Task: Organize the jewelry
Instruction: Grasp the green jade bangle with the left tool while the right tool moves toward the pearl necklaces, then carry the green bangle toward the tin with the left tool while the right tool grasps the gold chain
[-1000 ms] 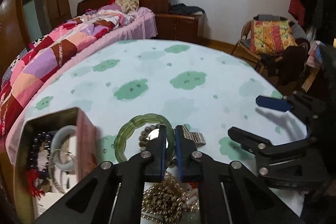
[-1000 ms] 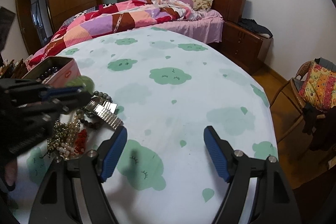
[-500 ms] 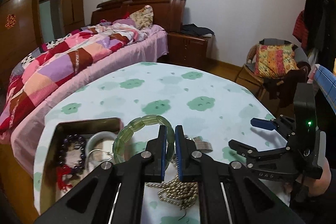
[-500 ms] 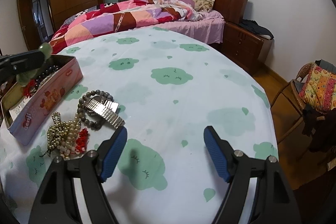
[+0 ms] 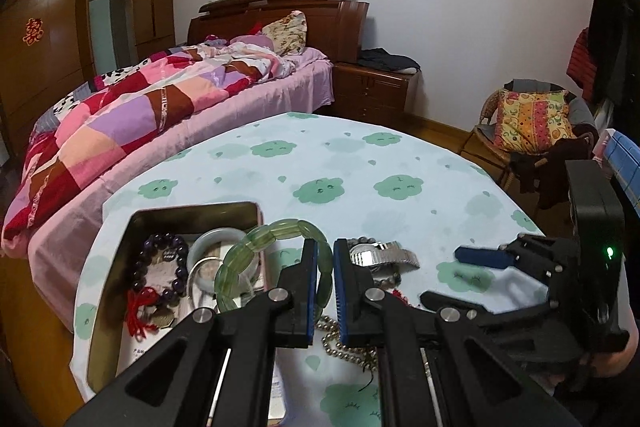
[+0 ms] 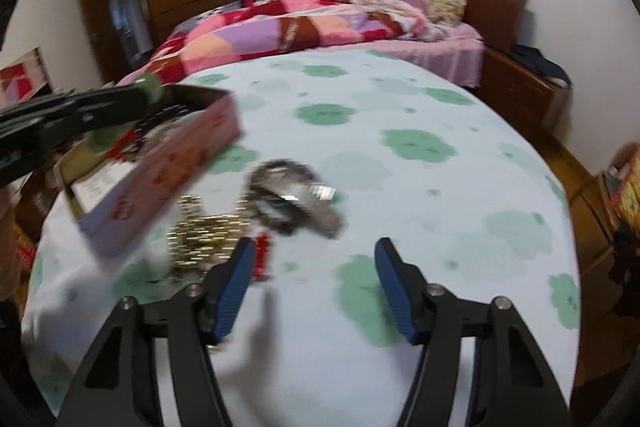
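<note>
My left gripper is shut on a green jade bead bracelet and holds it in the air over the right edge of an open tin box. The box holds a dark purple bead bracelet, a pale bangle and a red tassel. On the cloth lie a metal watch, a grey bead strand and a gold bead chain. My right gripper is open and empty, low over the cloth near the gold chain and watch. The right wrist view is blurred.
The table has a pale cloth with green cloud prints. A bed with a patchwork quilt stands behind it. A chair with a patterned cushion is at the right. A nightstand is by the wall.
My left gripper lifted the green bracelet off the pile and carried it up and left over the tin box. My right gripper swung left toward the jewelry pile.
</note>
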Demonstrator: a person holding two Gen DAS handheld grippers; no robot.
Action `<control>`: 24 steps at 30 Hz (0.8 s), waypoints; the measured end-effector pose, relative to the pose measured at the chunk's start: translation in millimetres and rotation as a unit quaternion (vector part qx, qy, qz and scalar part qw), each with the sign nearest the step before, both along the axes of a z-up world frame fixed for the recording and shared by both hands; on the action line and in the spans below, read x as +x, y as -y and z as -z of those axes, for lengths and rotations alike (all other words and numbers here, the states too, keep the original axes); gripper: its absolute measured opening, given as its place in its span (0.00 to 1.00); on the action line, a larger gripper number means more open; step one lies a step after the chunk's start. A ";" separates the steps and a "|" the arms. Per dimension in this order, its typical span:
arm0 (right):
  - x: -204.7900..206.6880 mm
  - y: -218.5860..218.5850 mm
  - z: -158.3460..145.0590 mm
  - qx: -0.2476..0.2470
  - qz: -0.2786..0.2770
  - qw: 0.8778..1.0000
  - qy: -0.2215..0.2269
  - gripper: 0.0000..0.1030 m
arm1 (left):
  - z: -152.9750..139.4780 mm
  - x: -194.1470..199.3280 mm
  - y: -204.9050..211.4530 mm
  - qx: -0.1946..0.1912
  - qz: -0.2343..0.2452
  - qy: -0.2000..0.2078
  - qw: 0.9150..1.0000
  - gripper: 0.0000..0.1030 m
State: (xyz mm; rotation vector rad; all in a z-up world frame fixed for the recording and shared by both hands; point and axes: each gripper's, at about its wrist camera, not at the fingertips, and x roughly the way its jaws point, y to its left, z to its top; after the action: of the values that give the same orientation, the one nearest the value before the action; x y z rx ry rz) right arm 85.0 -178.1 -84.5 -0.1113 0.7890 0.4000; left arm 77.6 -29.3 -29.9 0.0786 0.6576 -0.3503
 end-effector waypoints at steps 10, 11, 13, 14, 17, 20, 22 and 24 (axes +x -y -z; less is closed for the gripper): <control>-1.2 -43.5 -2.4 -0.008 -0.057 0.998 -0.001 0.44 | -1.1 -6.2 -17.0 -0.017 -0.012 0.003 1.000 0.07; -0.8 -47.1 -2.0 -0.011 -0.060 0.998 -0.002 0.44 | -1.0 -6.4 -19.4 -0.018 -0.014 0.003 1.000 0.07; 1.0 -55.1 1.0 -0.016 -0.069 0.997 -0.005 0.41 | -0.8 -7.1 -24.0 -0.021 -0.018 0.003 1.000 0.07; 1.3 -57.0 1.8 -0.018 -0.072 0.997 -0.006 0.41 | -0.5 -7.4 -26.8 -0.023 -0.021 0.002 1.000 0.07; 4.4 -64.5 6.9 -0.028 -0.080 0.996 -0.014 0.35 | 0.5 -8.8 -31.5 -0.026 -0.025 0.001 0.999 0.07; 5.6 -67.4 8.3 -0.032 -0.083 0.996 -0.019 0.30 | 1.4 -9.8 -35.6 -0.030 -0.028 0.000 0.999 0.07; 7.2 -69.1 11.0 -0.035 -0.087 0.995 -0.028 0.20 | 1.8 -10.5 -37.5 -0.032 -0.029 0.000 0.999 0.07; 8.1 -71.4 13.1 -0.041 -0.090 0.995 -0.032 0.19 | 1.9 -11.4 -39.2 -0.034 -0.029 0.000 0.999 0.07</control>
State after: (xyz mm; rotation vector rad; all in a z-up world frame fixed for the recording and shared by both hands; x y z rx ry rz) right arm 93.1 -106.6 -97.6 -0.2496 0.8630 0.5444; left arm 66.3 9.9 -31.8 -0.0051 0.6462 -0.3166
